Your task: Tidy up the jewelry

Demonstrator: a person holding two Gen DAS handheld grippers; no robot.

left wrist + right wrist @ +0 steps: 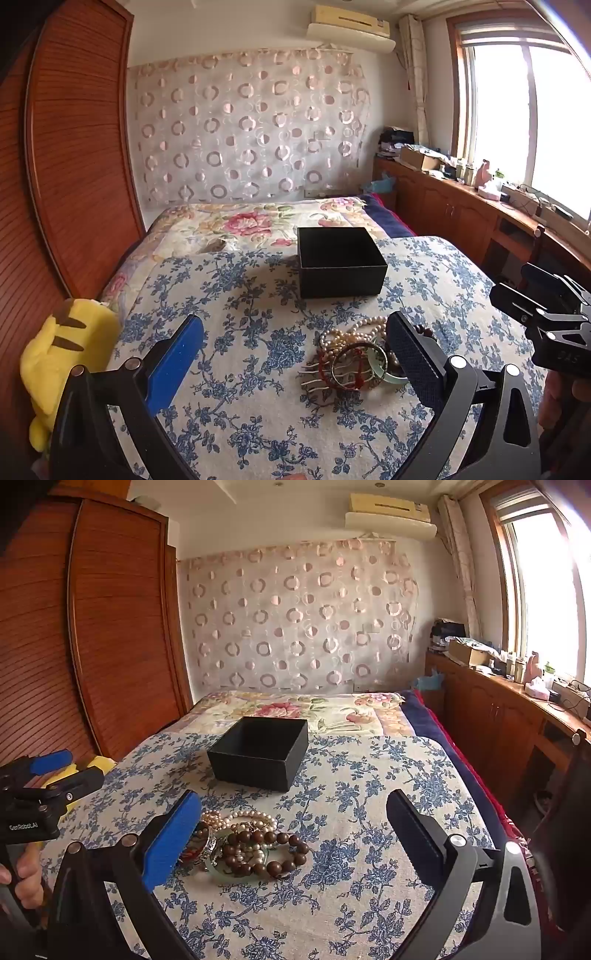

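A pile of jewelry lies on the blue-flowered cloth on the bed: pearl strands, a green bangle, a red bangle and a metal comb. In the right wrist view the jewelry pile also shows a brown wooden bead bracelet. Behind it stands an open, empty black box. My left gripper is open, its right finger beside the pile. My right gripper is open, its left blue pad against the pile's edge. Each gripper shows in the other's view: right gripper, left gripper.
A yellow plush toy sits at the bed's left edge by a wooden wardrobe. A floral quilt covers the far bed. A cluttered wooden cabinet runs under the window on the right. A hand holds the left gripper's handle.
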